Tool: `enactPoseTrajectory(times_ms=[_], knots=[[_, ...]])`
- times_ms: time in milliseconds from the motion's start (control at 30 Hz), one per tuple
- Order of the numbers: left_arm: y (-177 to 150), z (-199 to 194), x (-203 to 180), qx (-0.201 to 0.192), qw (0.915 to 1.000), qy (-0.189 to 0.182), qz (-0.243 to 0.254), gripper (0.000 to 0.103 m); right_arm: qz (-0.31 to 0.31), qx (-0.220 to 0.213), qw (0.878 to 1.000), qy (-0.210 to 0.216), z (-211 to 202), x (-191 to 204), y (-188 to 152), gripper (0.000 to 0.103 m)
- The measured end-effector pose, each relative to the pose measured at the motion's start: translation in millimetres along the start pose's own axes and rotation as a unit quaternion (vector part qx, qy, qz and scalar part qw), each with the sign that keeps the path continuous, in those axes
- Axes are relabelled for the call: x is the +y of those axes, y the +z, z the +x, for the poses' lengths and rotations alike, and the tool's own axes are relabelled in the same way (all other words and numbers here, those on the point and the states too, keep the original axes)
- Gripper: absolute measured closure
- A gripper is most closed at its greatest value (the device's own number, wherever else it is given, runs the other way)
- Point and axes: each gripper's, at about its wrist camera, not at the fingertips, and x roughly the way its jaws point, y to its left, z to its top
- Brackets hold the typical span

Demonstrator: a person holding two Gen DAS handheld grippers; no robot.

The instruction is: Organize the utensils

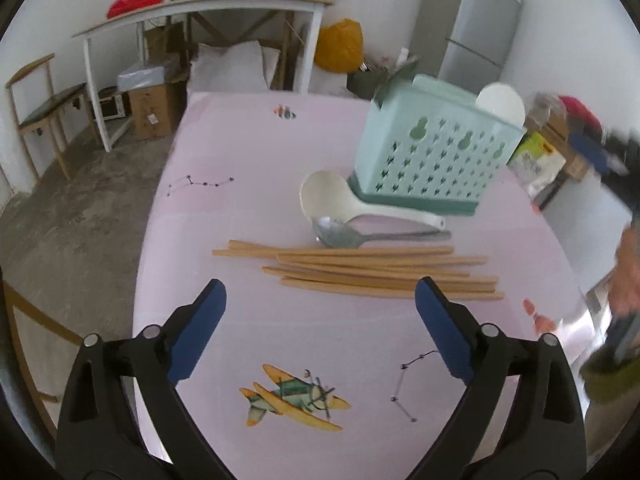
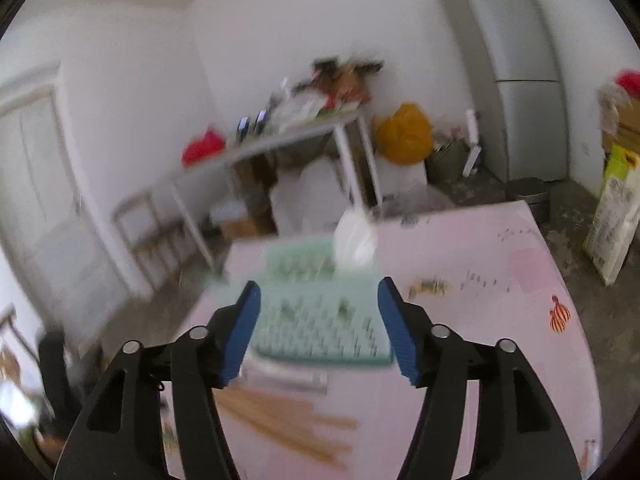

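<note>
The left gripper (image 1: 320, 292), black with blue pads, hung above the pink, cartoon-printed tablecloth (image 1: 248, 208) with its jaws spread wide and nothing between them. Just beyond its fingertips lay a loose bundle of pale wooden chopsticks (image 1: 360, 272), side by side and roughly crosswise to the view; the right-hand pad overlapped the nearest sticks in the picture, though whether it touched them could not be told. Behind the chopsticks a grey metal spoon (image 1: 340, 234) rested bowl to the left, and just behind it lay a white plastic rice paddle (image 1: 328, 200), its handle running to the right along the base of the mint-green perforated plastic utensil caddy (image 1: 432, 152). The caddy stood upright on a darker green base, and a second white rounded utensil head (image 1: 502, 106) rose out of its far right corner. At the right edge of the left wrist view a blurred hand (image 1: 626, 276) showed.

The right gripper (image 2: 318, 304), of the same make, had its jaws parted and empty, framing the caddy from above and in front. This view was smeared by motion, so detail there was uncertain, but the white utensil head stood in the caddy's far side and the chopsticks lay on the cloth below the gripper.
</note>
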Motion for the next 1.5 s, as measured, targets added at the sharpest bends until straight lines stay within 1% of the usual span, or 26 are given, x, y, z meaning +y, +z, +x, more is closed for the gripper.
enactPoseTrajectory(times_ms=[33,133,200,233,300,367,400,500,533,567,633,700,800,900,1067,1167,1300,1367,1400,1433,1500], knots=[[0,-5,-2,-0.007,1.0000,-0.002,-0.002,0.008,-0.013,0.015,1.000,-0.006,1,7,-6,0.035],[-5,-18,-7,-0.025,0.9996,-0.004,-0.010,0.008,-0.038,0.067,0.997,-0.021,6,26,-31,0.026],[-8,-23,-9,-0.032,0.9994,-0.003,-0.013,0.008,-0.053,0.096,0.994,-0.029,10,36,-55,0.023],[-10,-25,-9,-0.032,0.9993,-0.008,-0.017,0.008,-0.060,0.112,0.991,-0.029,13,42,-67,0.020],[-12,-25,-7,-0.019,0.9992,-0.024,-0.027,0.008,-0.069,0.143,0.987,-0.039,19,53,-93,0.019],[-12,-24,-5,-0.014,0.9987,-0.037,-0.030,0.008,-0.068,0.159,0.984,-0.051,22,60,-112,0.014],[-12,-25,-4,-0.016,0.9983,-0.047,-0.030,0.008,-0.067,0.166,0.982,-0.060,24,63,-119,0.014],[-11,-29,3,-0.025,0.9969,-0.069,-0.029,0.008,-0.061,0.180,0.978,-0.089,34,69,-133,0.010],[-12,-31,4,-0.027,0.9968,-0.070,-0.029,0.008,-0.064,0.183,0.976,-0.102,37,71,-137,0.009],[-12,-32,6,-0.028,0.9967,-0.072,-0.027,0.008,-0.069,0.186,0.974,-0.112,40,74,-140,0.006],[-13,-37,10,-0.034,0.9965,-0.073,-0.023,0.008,-0.080,0.200,0.970,-0.116,50,75,-143,0.007],[-16,-42,13,-0.036,0.9972,-0.062,-0.018,0.008,-0.084,0.214,0.965,-0.126,57,76,-149,0.007],[-22,-50,20,-0.040,0.9977,-0.051,-0.020,0.008,-0.061,0.215,0.967,-0.118,60,72,-152,0.007],[-27,-57,25,-0.049,0.9969,-0.055,-0.029,0.008,-0.054,0.220,0.967,-0.118,61,68,-152,0.006],[-28,-57,37,-0.043,0.9961,-0.062,-0.046,0.008,-0.055,0.228,0.965,-0.116,61,66,-151,0.006],[-19,-54,42,-0.048,0.9959,-0.065,-0.040,0.009,-0.048,0.237,0.962,-0.124,64,65,-149,0.006],[2,-40,42,-0.057,0.9959,-0.067,-0.019,0.009,-0.053,0.237,0.963,-0.120,62,65,-149,0.006],[13,-29,40,-0.060,0.9958,-0.069,-0.008,0.013,-0.060,0.240,0.962,-0.112,63,64,-149,0.006],[17,-24,39,-0.059,0.9960,-0.066,-0.004,0.016,-0.062,0.241,0.962,-0.109,62,64,-149,0.006],[23,-16,39,-0.056,0.9963,-0.066,0.001,0.021,-0.064,0.241,0.962,-0.107,62,64,-149,0.006],[34,1,38,-0.044,0.9961,-0.076,0.007,0.025,-0.066,0.241,0.963,-0.105,62,64,-150,0.006]])
